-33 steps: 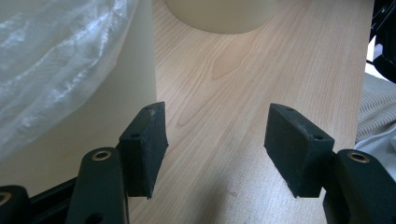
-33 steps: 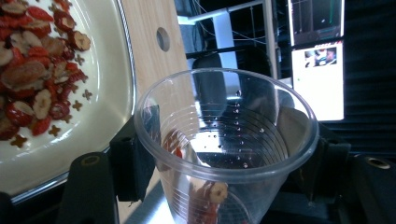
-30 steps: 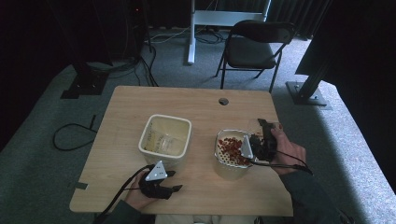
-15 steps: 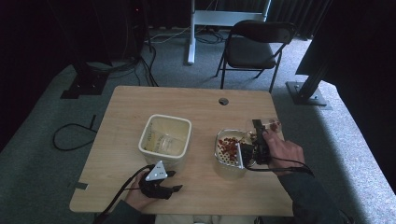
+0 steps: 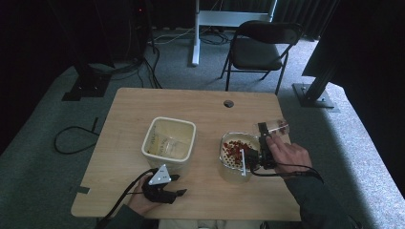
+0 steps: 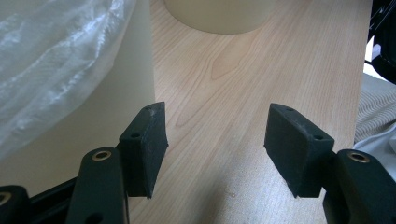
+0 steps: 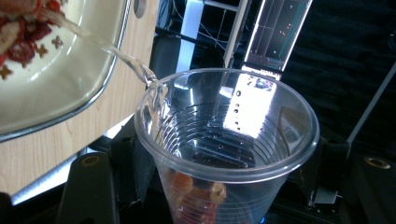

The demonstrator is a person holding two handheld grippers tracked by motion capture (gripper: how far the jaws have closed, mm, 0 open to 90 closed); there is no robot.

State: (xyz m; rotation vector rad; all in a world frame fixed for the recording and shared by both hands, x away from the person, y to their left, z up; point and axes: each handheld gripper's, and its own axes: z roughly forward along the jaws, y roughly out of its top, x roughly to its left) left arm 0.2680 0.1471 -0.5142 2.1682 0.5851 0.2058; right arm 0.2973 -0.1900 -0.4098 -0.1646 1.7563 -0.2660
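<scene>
On the worktop [image 5: 200,109] a cream bin [image 5: 169,140] stands left of a strainer bowl [image 5: 236,152]. The right tool [image 5: 263,131] pinches a clear cup [image 5: 273,127] tipped beside the bowl. The left tool [image 5: 179,185] rests spread.

In the right gripper view, a clear plastic cup [image 7: 226,140] sat clamped between the black jaws, one pressed to each side. It was tipped, and a thin stream of water [image 7: 112,49] ran from its rim into the pale bowl [image 7: 70,79] just left of the cup — red bits [image 7: 23,35] lay there. More red and orange pieces [image 7: 196,196] clung inside the cup. The wooden table [image 7: 46,154] showed below the bowl.
</scene>
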